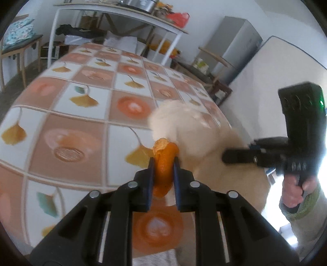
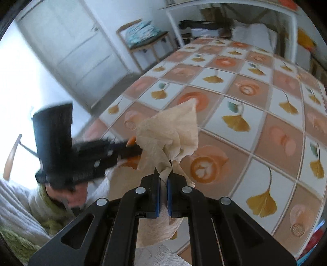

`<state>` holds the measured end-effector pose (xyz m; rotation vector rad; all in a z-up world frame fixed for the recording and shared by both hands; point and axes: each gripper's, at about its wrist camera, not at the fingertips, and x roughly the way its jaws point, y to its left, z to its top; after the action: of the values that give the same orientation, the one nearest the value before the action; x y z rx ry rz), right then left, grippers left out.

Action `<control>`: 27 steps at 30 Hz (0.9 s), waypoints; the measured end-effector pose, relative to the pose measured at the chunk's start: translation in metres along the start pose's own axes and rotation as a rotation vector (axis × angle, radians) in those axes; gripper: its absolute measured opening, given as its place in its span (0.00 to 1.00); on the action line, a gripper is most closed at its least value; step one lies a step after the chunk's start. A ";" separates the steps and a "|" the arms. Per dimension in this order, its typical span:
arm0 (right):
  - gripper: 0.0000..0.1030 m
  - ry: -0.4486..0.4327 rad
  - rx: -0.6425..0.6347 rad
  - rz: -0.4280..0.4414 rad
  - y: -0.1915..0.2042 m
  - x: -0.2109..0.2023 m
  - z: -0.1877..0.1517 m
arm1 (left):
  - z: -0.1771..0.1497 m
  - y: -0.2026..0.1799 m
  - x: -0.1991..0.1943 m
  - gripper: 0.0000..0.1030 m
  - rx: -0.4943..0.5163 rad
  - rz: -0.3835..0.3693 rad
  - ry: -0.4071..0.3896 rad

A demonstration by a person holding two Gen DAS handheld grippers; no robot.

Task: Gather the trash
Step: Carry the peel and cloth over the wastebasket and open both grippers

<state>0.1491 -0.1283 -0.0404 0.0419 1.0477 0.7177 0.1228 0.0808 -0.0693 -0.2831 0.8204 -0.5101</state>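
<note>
My left gripper [image 1: 163, 161] is shut on a piece of orange peel [image 1: 163, 169] and holds it above the table. My right gripper [image 2: 163, 174] is shut on a crumpled beige paper napkin [image 2: 171, 131], also held above the table. In the left wrist view the napkin [image 1: 184, 126] hangs just right of the peel, with the right gripper [image 1: 226, 156] beside it. In the right wrist view the left gripper [image 2: 134, 149] sits just left of the napkin, with a bit of orange peel [image 2: 131, 141] showing at its tip.
The table [image 1: 81, 98] carries a cloth of orange and white squares with leaf prints. A white shelf unit [image 1: 114, 12], a chair [image 2: 143, 38] with a cushion, a door [image 2: 67, 41] and a grey fridge [image 1: 237, 47] stand around it.
</note>
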 end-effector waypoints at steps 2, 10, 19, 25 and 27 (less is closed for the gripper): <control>0.06 -0.017 0.055 -0.002 -0.011 -0.004 -0.006 | -0.001 -0.004 0.005 0.15 -0.002 0.000 0.015; 0.06 -0.148 0.302 -0.039 -0.063 -0.053 -0.063 | 0.014 -0.032 0.005 0.15 0.053 -0.004 0.003; 0.06 -0.438 0.601 -0.131 -0.127 -0.161 -0.181 | 0.032 -0.143 0.045 0.15 0.246 -0.128 0.075; 0.06 -0.588 0.859 -0.348 -0.180 -0.238 -0.281 | 0.041 -0.249 0.104 0.15 0.367 -0.259 0.179; 0.06 -0.604 0.948 -0.416 -0.197 -0.252 -0.311 | 0.041 -0.291 0.134 0.15 0.407 -0.295 0.243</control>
<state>-0.0719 -0.5141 -0.0775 0.7860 0.6890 -0.2198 0.1369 -0.2349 -0.0012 0.0376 0.8925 -0.9863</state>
